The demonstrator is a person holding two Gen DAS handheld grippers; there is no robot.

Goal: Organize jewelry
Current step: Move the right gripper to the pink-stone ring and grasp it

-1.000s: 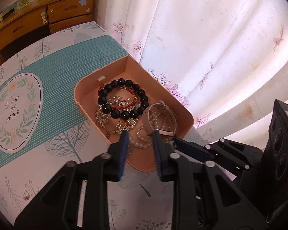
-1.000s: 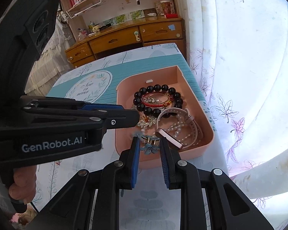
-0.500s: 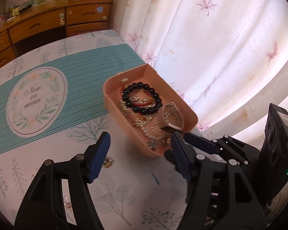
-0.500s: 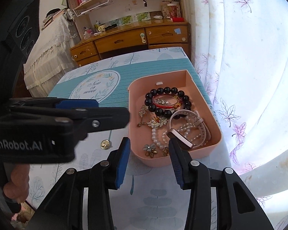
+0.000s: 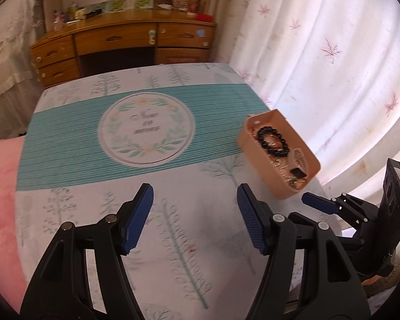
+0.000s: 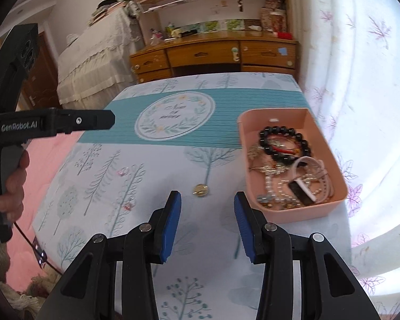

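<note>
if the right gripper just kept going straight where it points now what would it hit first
Probably the gold coin-like piece on the tablecloth. It lies just ahead of the right gripper, about in line with its open jaws, left of the pink tray. Depth is unclear, so it might touch bare cloth first.

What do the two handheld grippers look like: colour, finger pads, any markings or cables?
Both the left gripper and right gripper are matte black plastic with silver pivot screws and ribbed blue pads. The left one's body reads "GenRobot.AI" in white, and a thin black cable hangs from its handle.
</note>
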